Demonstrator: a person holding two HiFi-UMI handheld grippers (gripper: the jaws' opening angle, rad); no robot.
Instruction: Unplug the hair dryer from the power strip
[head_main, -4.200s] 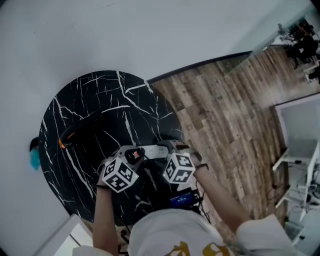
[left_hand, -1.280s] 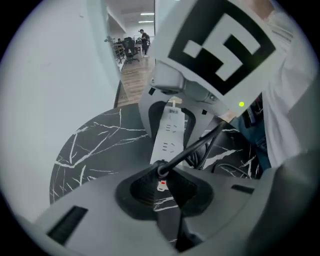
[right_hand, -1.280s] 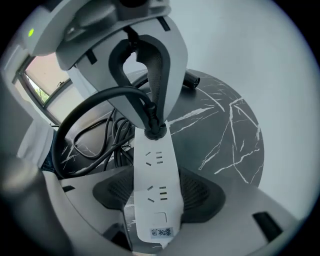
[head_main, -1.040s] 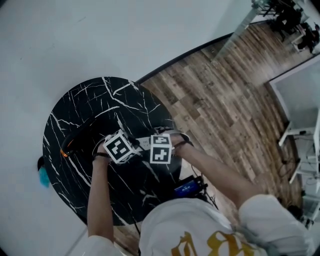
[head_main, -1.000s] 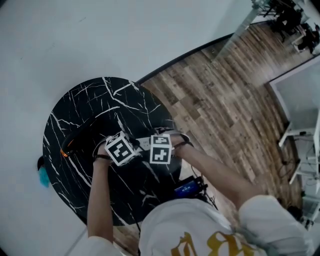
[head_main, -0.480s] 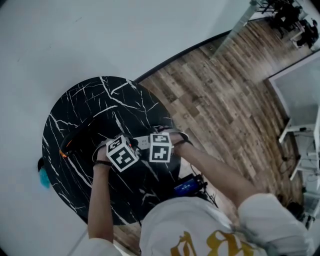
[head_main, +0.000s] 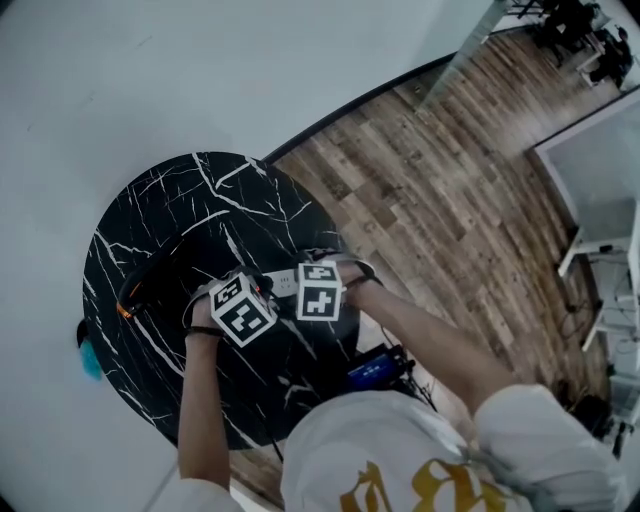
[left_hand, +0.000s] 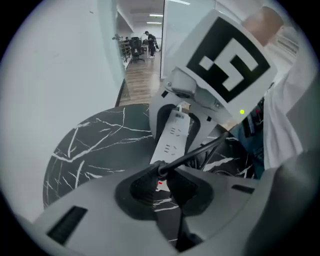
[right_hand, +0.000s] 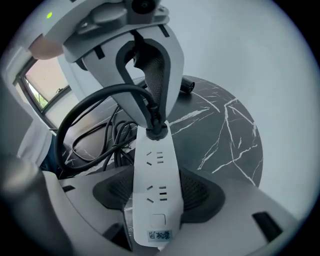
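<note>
White power strip (right_hand: 156, 175) is now pinned between your right gripper's (right_hand: 157, 196) jaws. Your left gripper (left_hand: 161, 186) has clamped onto the black plug (right_hand: 156, 131), still seated. Pull next.

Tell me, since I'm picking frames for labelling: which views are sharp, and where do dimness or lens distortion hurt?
Head view: dim and fisheye-curved, and small things on the dark table are hard to read. Left gripper view: black vignette corners, with the plug soft because it is so close. Right gripper view: the power strip is sharp and evenly lit, with the same black corners.
</note>
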